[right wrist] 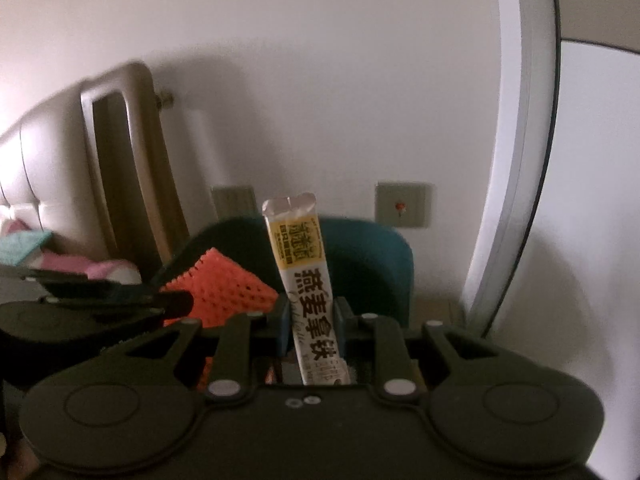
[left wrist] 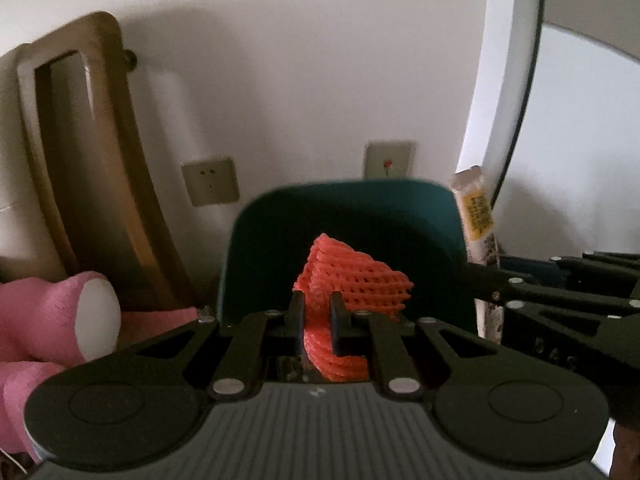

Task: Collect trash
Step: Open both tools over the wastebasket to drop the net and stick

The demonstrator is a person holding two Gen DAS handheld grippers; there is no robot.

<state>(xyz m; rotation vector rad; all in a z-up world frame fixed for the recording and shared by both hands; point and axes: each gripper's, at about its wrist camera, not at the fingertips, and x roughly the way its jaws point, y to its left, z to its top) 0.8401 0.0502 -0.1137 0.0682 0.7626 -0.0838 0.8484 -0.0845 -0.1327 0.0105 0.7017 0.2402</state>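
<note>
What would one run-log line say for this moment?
left gripper: shut on red foam fruit net | right gripper: shut on white-and-yellow stick sachet | both before dark teal bin

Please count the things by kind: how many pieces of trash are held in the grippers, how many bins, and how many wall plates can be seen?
Trash pieces held: 2, the red foam net in the left gripper and the sachet in the right gripper
Bins: 1, the teal bin
Wall plates: 2, the socket and the switch
Total: 5
</note>
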